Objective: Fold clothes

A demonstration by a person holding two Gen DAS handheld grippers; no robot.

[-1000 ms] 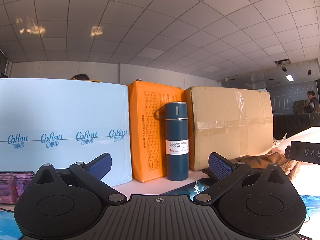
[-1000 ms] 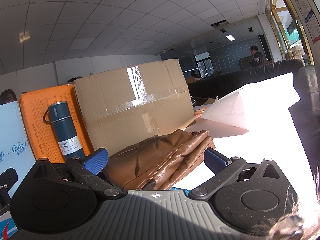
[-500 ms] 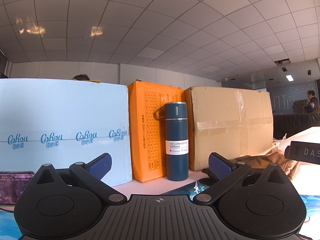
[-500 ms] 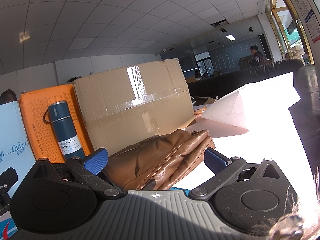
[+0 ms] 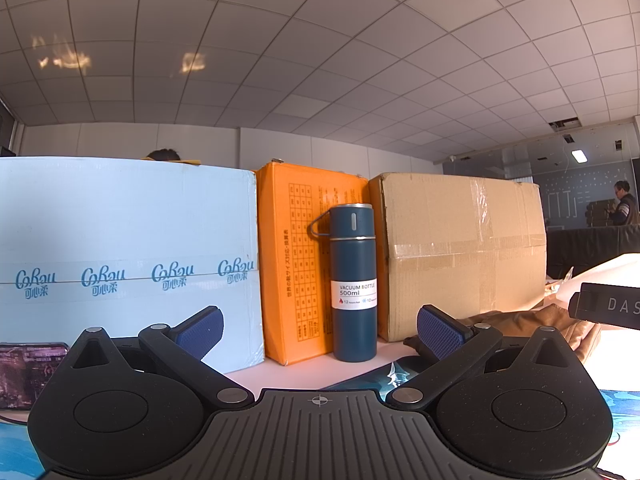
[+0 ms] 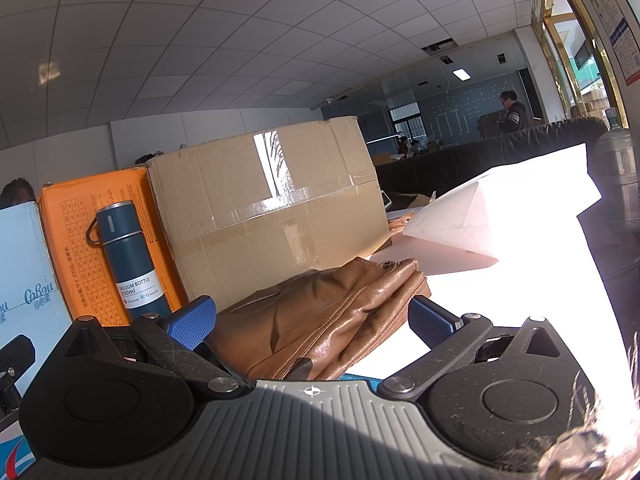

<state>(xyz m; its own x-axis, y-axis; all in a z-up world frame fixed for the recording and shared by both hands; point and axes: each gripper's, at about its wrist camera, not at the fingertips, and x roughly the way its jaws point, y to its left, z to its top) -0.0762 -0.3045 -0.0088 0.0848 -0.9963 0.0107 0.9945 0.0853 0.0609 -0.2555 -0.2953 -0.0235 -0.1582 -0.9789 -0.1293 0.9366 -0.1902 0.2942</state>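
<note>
Clearly both the left gripper [image 5: 320, 332] and right gripper [image 6: 312, 322] gape empty; the stiff brown leather jacket [image 6: 320, 316] could slide toward the vacuum bottle [image 5: 354, 284] and topple it

Place: open office or stockroom-like workspace.
Ceiling: suspended tile grid [image 5: 320, 60] with recessed light [image 6: 461, 74].
Goods: taped cardboard box [image 5: 460, 256], orange carton [image 5: 296, 256], pale blue carton [image 5: 120, 240] along the desk.
Background: glass partition [image 6: 452, 112], standing person [image 6: 512, 112].
</note>
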